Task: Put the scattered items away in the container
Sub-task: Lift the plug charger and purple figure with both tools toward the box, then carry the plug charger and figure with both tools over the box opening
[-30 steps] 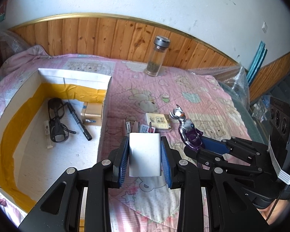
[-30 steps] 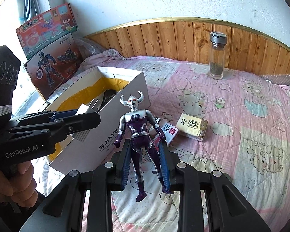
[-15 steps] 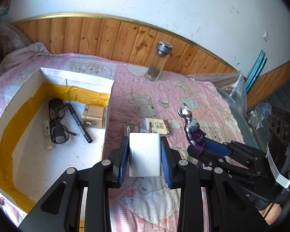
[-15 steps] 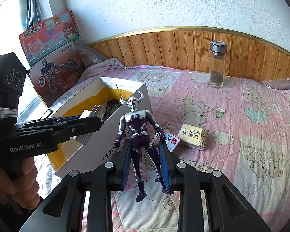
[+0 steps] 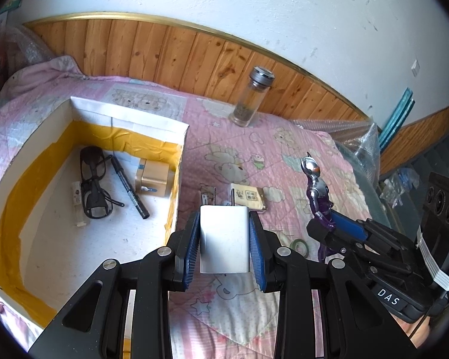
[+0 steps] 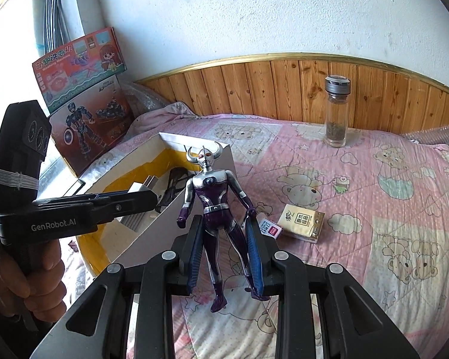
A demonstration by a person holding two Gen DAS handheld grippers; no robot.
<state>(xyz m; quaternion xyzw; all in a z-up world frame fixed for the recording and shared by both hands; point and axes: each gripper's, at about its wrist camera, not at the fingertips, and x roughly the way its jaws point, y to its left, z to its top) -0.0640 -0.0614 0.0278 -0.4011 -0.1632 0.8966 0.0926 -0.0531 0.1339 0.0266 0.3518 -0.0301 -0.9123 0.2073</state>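
Container (image 5: 128,125) — white box with yellow-taped inner walls, on pink bedspread (image 5: 254,149), already holding glasses (image 5: 92,185), pen (image 5: 128,185), small gold box (image 5: 154,178). Left gripper (image 5: 224,239) pinching white charger (image 5: 224,239) between blue pads, prongs forward; over the last second lifted higher, now just beside box's right wall, not yet over the opening. Right gripper (image 6: 226,239) clamped on purple-silver figure (image 6: 212,197) at the legs, also raised and carried nearer the box. Tissue pack (image 6: 302,223), small red-white pack (image 6: 269,229), glass bottle (image 6: 336,113) left out on bedspread. Both loads airborne — drop-in likely next.
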